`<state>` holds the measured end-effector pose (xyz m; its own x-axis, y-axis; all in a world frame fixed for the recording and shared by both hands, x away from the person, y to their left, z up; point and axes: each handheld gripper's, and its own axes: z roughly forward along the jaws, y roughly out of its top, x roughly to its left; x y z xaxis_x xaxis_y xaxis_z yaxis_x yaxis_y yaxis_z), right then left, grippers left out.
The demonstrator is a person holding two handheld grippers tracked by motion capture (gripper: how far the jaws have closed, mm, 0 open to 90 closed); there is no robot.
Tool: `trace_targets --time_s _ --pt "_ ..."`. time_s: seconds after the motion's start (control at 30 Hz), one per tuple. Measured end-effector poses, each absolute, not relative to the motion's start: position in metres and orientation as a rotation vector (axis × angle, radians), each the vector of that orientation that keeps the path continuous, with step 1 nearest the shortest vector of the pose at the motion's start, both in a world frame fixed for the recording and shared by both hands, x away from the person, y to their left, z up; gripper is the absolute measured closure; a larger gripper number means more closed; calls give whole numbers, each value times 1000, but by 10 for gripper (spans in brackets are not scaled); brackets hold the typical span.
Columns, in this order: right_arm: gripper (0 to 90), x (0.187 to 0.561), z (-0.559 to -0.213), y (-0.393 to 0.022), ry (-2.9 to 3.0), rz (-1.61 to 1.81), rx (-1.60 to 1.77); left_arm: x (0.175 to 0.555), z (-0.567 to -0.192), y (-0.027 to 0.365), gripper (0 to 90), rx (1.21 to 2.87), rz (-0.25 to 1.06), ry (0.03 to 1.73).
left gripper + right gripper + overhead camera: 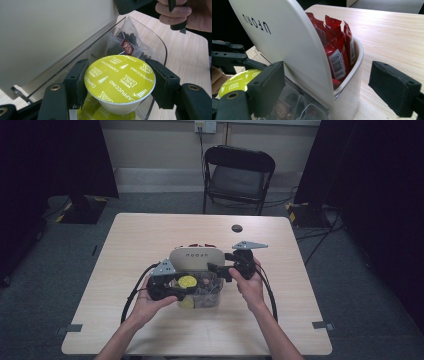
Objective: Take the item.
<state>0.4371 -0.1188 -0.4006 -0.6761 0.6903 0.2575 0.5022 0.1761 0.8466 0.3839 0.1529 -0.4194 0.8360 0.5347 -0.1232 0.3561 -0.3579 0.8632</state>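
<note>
A yellow-green cappuccino capsule (120, 77) sits between the pads of my left gripper (120, 83), which is shut on its rim just above the clear compartment (160, 47) of a storage box. In the high view the capsule (187, 281) and left gripper (180, 287) are at the box's near left. More capsules (92, 112) lie below, and a tea bag (127, 42) lies behind them. My right gripper (330, 83) is open, its jaws wide astride the box's corner beside the cream upright lid (287, 37). Its right jaw stands apart from the box wall. Red sachets (337, 52) fill the white rear compartment.
The box (196, 257) stands mid-table on the pale wood top (150, 235). A round black cap (237, 228) sits in the table behind it. A black folding chair (237, 172) stands beyond the far edge. Dark curtains flank both sides.
</note>
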Motion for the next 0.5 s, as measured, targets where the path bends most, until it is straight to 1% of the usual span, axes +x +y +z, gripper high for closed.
trace_targets --time_s 0.5 --pt "130 437 -401 -119 2263 1508 1163 380 -412 159 380 1951 224 654"
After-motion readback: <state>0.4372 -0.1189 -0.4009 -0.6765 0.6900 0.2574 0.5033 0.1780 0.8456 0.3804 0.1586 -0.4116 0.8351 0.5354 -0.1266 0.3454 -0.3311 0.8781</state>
